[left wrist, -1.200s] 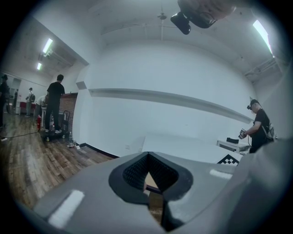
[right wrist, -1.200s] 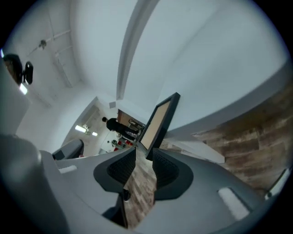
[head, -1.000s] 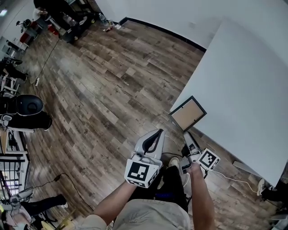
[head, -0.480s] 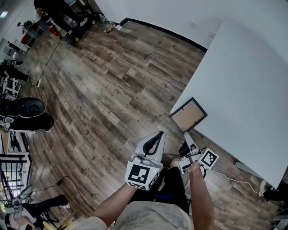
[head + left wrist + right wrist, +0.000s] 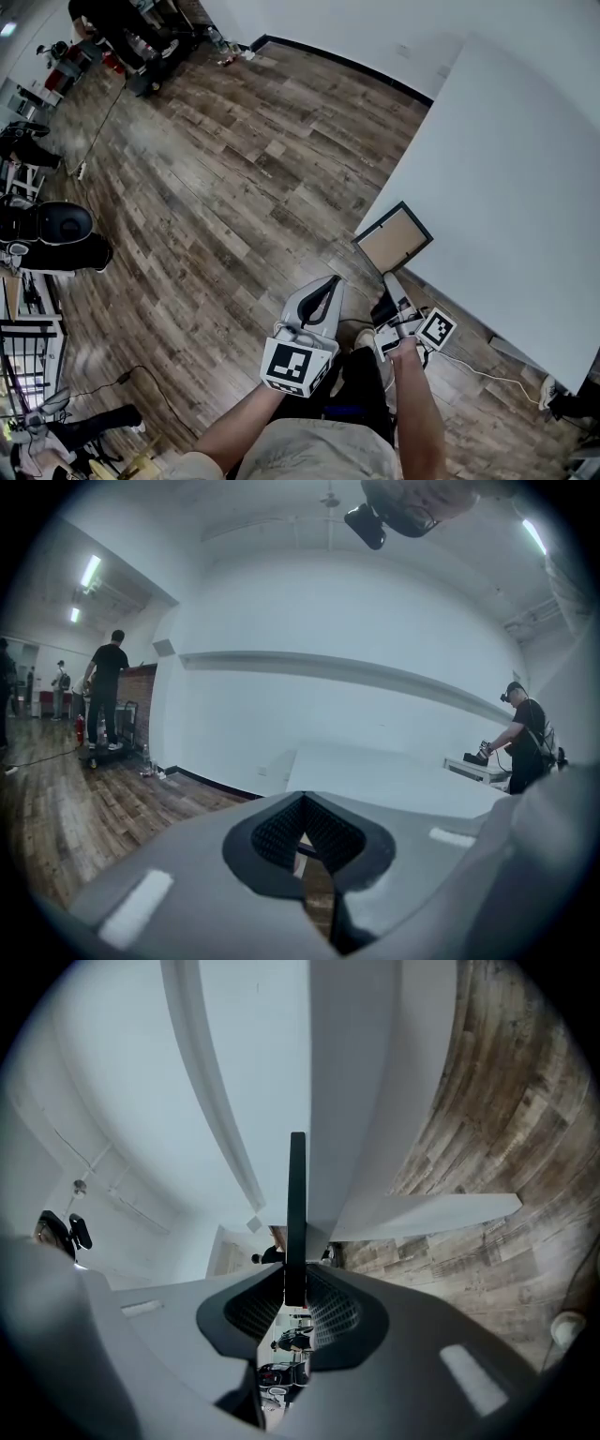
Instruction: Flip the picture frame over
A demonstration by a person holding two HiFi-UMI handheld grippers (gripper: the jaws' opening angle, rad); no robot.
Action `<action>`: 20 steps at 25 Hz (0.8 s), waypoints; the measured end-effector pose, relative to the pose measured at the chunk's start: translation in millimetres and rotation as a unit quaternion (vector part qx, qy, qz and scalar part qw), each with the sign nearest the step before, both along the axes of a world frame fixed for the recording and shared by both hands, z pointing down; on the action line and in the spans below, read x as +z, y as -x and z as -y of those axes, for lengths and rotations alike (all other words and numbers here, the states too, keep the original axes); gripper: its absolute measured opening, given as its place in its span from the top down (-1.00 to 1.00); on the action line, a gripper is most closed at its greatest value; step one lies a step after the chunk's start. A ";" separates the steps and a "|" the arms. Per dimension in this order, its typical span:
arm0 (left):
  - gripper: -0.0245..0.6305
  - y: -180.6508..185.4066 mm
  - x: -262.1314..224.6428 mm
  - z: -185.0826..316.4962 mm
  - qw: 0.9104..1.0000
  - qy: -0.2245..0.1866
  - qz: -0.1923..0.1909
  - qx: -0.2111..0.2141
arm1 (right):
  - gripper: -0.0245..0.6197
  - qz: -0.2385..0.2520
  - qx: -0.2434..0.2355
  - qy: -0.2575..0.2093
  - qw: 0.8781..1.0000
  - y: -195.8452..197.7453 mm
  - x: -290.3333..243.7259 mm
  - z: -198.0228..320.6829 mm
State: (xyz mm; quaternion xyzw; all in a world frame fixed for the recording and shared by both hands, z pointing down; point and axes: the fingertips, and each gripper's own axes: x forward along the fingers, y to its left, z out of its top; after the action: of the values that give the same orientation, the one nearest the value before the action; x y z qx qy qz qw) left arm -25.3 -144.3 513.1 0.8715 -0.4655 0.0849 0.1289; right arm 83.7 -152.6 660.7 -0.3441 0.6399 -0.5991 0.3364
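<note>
The picture frame (image 5: 394, 240) has a black border and shows its brown backing; it sits at the near corner of the white table (image 5: 506, 178), partly over the floor. My right gripper (image 5: 387, 279) is shut on the frame's near edge. In the right gripper view the picture frame (image 5: 296, 1213) shows edge-on as a thin black bar clamped between the jaws of the right gripper (image 5: 294, 1290). My left gripper (image 5: 325, 284) hangs over the floor to the frame's left, shut and holding nothing. The left gripper view shows the left gripper (image 5: 302, 834) with its jaws together.
Wood-plank floor (image 5: 206, 187) spreads to the left of the table. A white cable (image 5: 478, 371) lies on the floor near my feet. Black equipment (image 5: 56, 232) stands at the left edge. People stand by the far wall (image 5: 108, 691) and at another table (image 5: 523, 738).
Almost nothing: the right gripper and the frame have shifted only a few pixels. The left gripper holds its place.
</note>
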 end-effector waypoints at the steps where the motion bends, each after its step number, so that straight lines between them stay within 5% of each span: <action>1: 0.92 0.3 0.3 -0.4 1.000 -0.001 0.001 -0.001 | 0.62 0.001 0.000 0.000 1.000 0.1 -0.1 0.4; 20: 0.92 1.9 -1.6 -1.4 1.000 -0.002 -0.005 -0.002 | 0.65 -0.001 0.002 -0.017 1.000 -0.8 -9.2 0.5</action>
State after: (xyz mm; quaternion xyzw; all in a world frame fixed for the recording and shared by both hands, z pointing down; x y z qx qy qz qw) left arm -27.2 -142.9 511.4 0.8714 -0.4665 0.0795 0.1292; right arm 84.5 -153.1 651.5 -0.3404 0.6496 -0.5872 0.3426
